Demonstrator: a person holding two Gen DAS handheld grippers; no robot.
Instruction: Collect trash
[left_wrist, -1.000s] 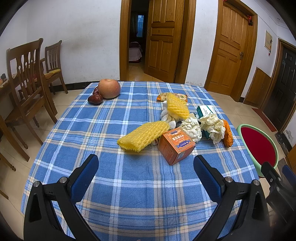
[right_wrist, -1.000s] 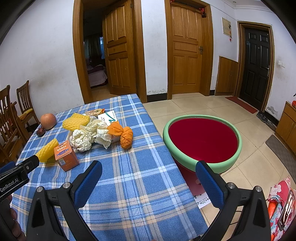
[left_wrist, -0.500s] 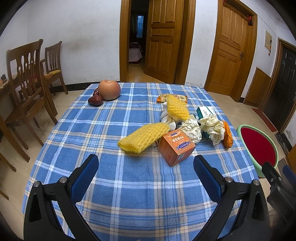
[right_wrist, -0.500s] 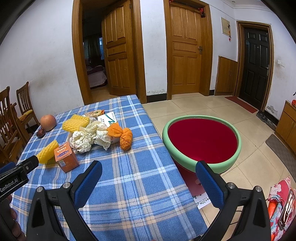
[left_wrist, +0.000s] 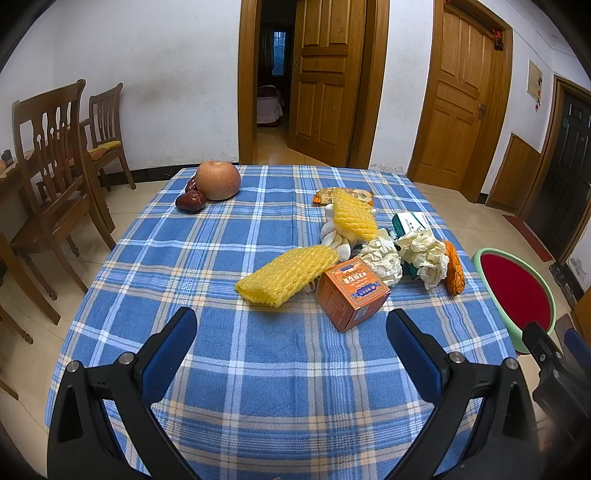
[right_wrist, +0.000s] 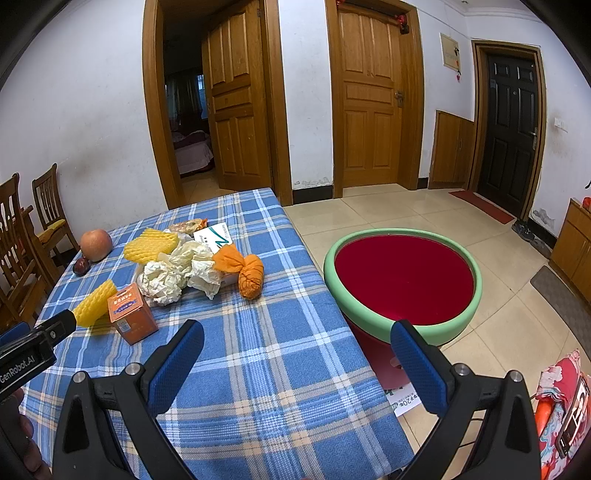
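Note:
Trash lies in a cluster on the blue plaid tablecloth (left_wrist: 266, 369): two yellow foam nets (left_wrist: 286, 275) (left_wrist: 352, 214), an orange carton (left_wrist: 351, 293) (right_wrist: 131, 314), crumpled white tissues (left_wrist: 404, 256) (right_wrist: 181, 273), an orange wrapper (right_wrist: 247, 271), a green-white box (right_wrist: 214, 236) and a snack packet (left_wrist: 343, 194). A green-rimmed red basin (right_wrist: 402, 282) (left_wrist: 515, 291) stands beside the table's right edge. My left gripper (left_wrist: 291, 336) hovers open just short of the carton. My right gripper (right_wrist: 297, 347) hangs open over the table's right edge, holding nothing.
An apple (left_wrist: 218, 181) and red dates (left_wrist: 190, 201) rest at the table's far left corner. Wooden chairs (left_wrist: 55, 158) stand left of the table. Behind are wooden doors (right_wrist: 369, 99) and tiled floor (right_wrist: 517, 295). A paper slip (right_wrist: 404, 400) lies under the basin.
Both views have shifted only slightly; the trash cluster sits marginally nearer the left gripper. Nothing was grasped or released.

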